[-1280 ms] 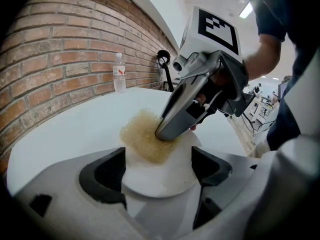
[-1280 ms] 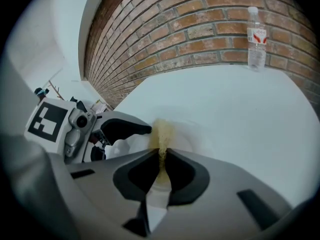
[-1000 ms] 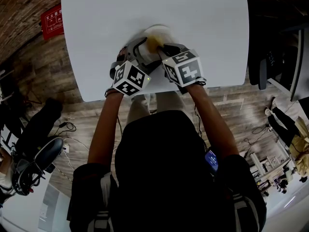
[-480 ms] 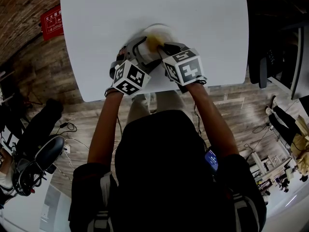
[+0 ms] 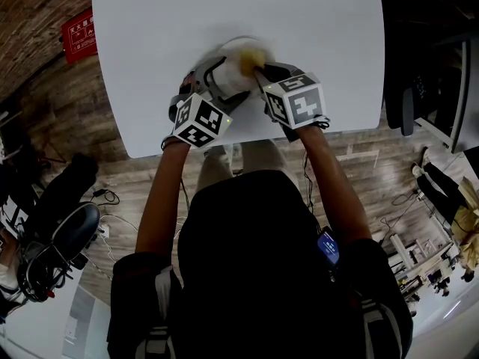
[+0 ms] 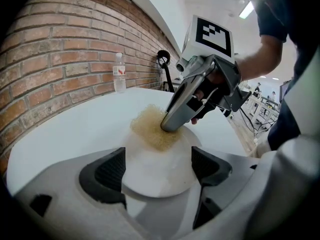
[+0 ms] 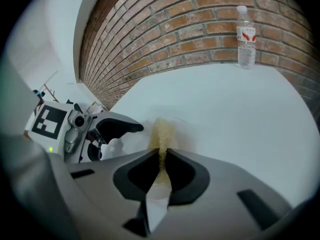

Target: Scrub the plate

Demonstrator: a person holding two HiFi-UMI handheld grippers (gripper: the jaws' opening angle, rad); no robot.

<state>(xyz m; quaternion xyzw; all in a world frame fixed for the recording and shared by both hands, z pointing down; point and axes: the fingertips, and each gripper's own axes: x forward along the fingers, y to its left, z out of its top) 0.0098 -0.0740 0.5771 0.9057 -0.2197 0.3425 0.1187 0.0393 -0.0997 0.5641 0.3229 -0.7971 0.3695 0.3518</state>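
A white plate (image 6: pixel 157 166) lies on the white table (image 5: pixel 224 13), and my left gripper (image 6: pixel 159 170) is shut on its near rim, one jaw at each side. A yellow sponge (image 6: pixel 152 128) rests on the plate's far part. My right gripper (image 7: pixel 161 156) is shut on the sponge (image 7: pixel 161 134) and presses it onto the plate (image 7: pixel 120 146). In the head view the plate (image 5: pixel 228 77) and sponge (image 5: pixel 251 57) sit just beyond both grippers, near the table's front edge.
A clear water bottle (image 7: pixel 246 36) stands at the table's far side by a brick wall (image 7: pixel 190 29). A red sign (image 5: pixel 80 34) hangs left of the table. Chairs and cables lie on the wooden floor (image 5: pixel 67 118) around it.
My right gripper has moved the sponge a little to the right and away across the plate. The left gripper and plate have stayed put.
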